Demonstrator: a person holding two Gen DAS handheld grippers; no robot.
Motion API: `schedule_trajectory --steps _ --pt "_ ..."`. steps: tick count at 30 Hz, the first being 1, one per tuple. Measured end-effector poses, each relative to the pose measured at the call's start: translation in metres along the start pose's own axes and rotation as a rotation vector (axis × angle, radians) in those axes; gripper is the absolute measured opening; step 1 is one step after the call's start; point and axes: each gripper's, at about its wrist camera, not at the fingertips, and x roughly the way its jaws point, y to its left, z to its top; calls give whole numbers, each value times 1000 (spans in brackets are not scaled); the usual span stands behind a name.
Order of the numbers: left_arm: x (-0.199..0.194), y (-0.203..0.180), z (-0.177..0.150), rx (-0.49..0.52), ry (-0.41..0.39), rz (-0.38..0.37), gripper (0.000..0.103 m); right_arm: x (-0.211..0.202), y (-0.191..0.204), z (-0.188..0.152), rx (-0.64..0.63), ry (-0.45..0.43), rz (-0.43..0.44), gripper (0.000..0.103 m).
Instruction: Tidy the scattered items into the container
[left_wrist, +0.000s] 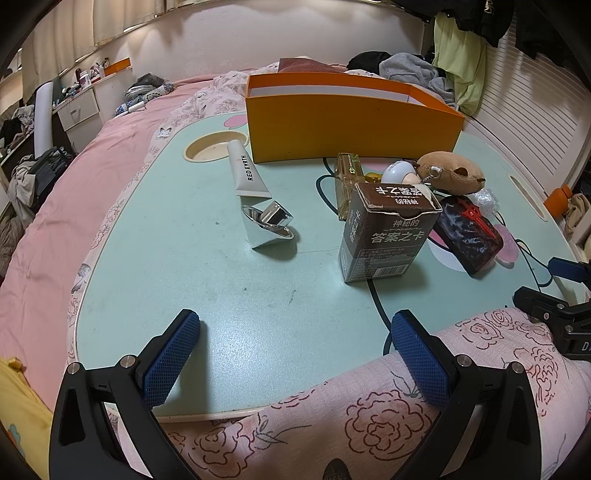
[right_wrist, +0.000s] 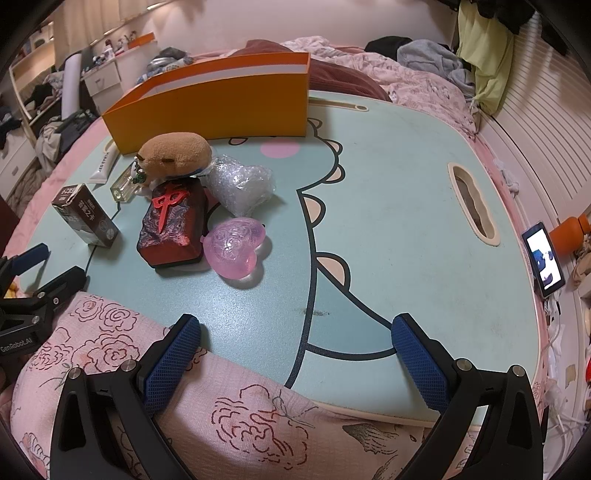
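An orange box (left_wrist: 351, 127) (right_wrist: 210, 107) stands open at the far side of the light-blue lap table (left_wrist: 192, 266) (right_wrist: 399, 206). Scattered before it are a white tube (left_wrist: 245, 170), a shiny silver object (left_wrist: 269, 229), a brown card box (left_wrist: 384, 236) (right_wrist: 85, 220), a clear yellowish bottle (left_wrist: 345, 181) (right_wrist: 123, 186), a brown plush (left_wrist: 448, 171) (right_wrist: 175, 153), a dark red block (left_wrist: 469, 232) (right_wrist: 173, 223), a bubble-wrap bundle (right_wrist: 240, 186) and a pink heart (right_wrist: 236, 247). My left gripper (left_wrist: 295, 363) and right gripper (right_wrist: 295, 363) hang open and empty at the table's near edge.
The table rests on a pink bed (left_wrist: 55, 206). A floral-clad leg (left_wrist: 332, 417) (right_wrist: 147, 369) lies under the near edge. A phone (right_wrist: 543, 258) stands at the right. Drawers and clutter (left_wrist: 77, 110) line the left wall; clothes (left_wrist: 413, 70) pile behind the box.
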Motion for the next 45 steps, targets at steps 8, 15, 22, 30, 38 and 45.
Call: schedule_trajectory --steps 8,15,22,30,38,45 --pt "0 0 0 1 3 -3 103 0 0 1 0 1 0 103" --pt "1 2 0 9 3 -30 103 1 0 2 -1 4 2 103" --pt "-24 27 7 -101 -115 -176 103 1 -1 2 -3 5 6 103" --pt "-44 57 26 -94 -268 -20 102 1 -1 2 -4 8 8 103" --pt "-8 62 37 -87 -178 -110 89 2 -2 4 -8 14 13 103" --pt "20 54 46 -80 -101 -117 68 2 -2 5 -8 18 13 103"
